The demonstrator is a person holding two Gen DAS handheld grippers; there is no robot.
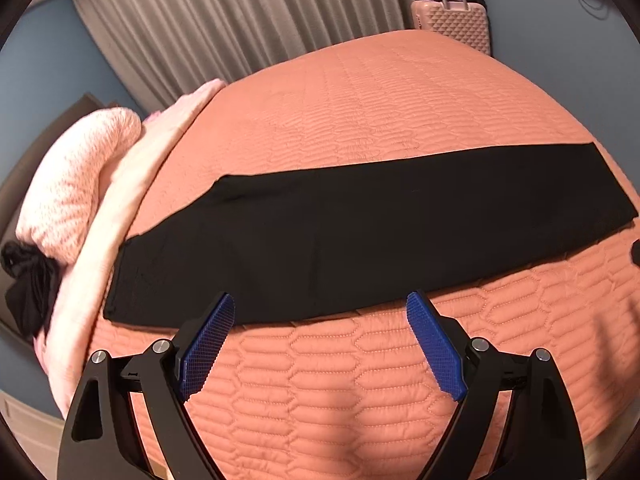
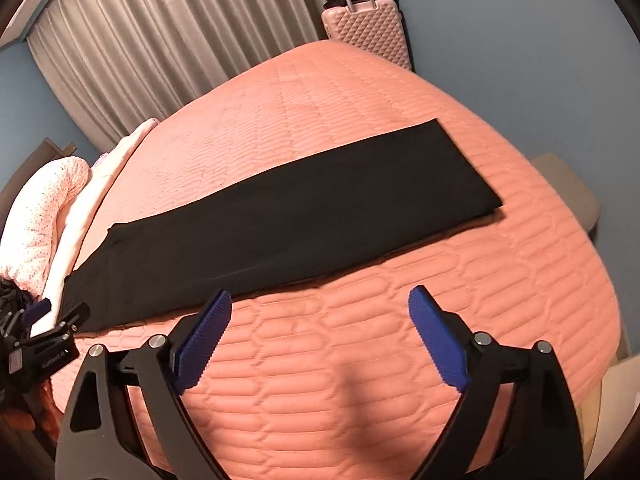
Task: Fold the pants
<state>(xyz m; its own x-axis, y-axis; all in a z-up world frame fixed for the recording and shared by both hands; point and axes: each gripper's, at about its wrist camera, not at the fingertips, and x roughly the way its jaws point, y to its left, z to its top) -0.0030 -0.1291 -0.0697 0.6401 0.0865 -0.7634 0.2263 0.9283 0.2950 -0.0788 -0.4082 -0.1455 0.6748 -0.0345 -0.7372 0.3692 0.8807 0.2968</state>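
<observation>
Black pants [image 1: 360, 232] lie flat in a long strip across the salmon quilted bed [image 1: 360, 120], one leg folded onto the other. They also show in the right wrist view [image 2: 288, 216], waist end at the left. My left gripper [image 1: 320, 304] is open and empty, hovering just before the near edge of the pants by the waist end. My right gripper [image 2: 320, 300] is open and empty, a little short of the near edge at mid length. The left gripper's tool shows at the left edge of the right wrist view [image 2: 44, 340].
Pink pillows and a folded pink blanket [image 1: 80, 184] lie at the bed's left end, with a dark cloth [image 1: 28, 280] beside them. A pink suitcase [image 2: 368, 28] stands past the far corner. Grey curtains [image 2: 180, 40] hang behind. A stool [image 2: 568, 192] is at the right.
</observation>
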